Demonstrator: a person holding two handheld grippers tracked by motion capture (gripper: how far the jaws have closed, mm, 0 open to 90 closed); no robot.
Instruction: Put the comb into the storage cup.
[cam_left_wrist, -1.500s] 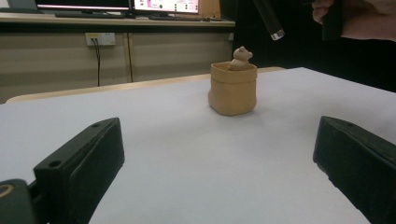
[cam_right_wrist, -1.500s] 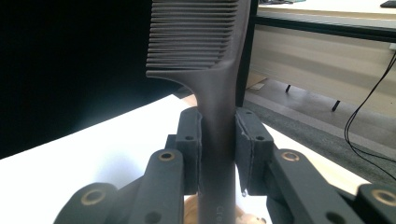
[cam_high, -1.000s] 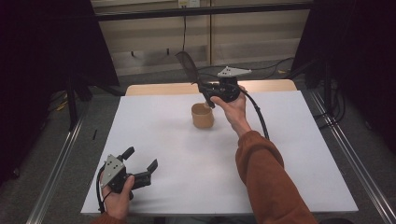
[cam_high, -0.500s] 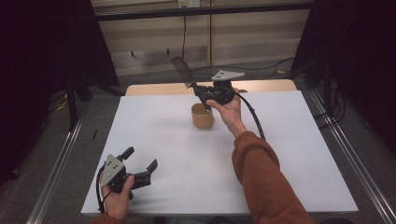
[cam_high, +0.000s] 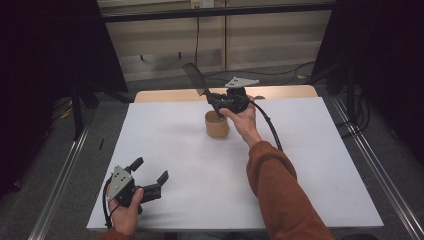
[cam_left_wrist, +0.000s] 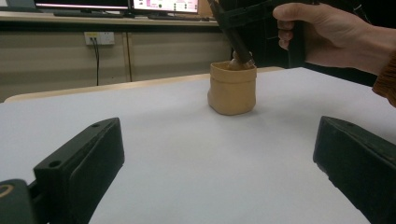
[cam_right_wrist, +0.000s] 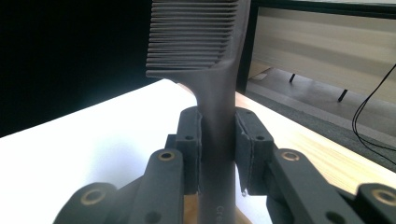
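Right claw (cam_high: 212, 100), just above centre of the high view, clamped on the handle of a dark comb (cam_high: 196, 78); in the right gripper view both pads press the handle (cam_right_wrist: 215, 140) from either side, with the toothed head rising to the top of the frame. The comb tilts toward the upper left of the high view, while its lower end dips into the mouth of a tan cup (cam_high: 217, 125) directly beneath the claw; the left gripper view shows the handle entering the cup (cam_left_wrist: 232, 88) at upper centre, under the hand (cam_left_wrist: 322, 32) at upper right. The cup stands upright on the white counter (cam_high: 320, 165), slightly above the frame's centre. Left claw (cam_high: 150, 172), at lower left of the high view, held low over the counter's near edge with jaws wide apart and nothing between them, well apart from the cup.
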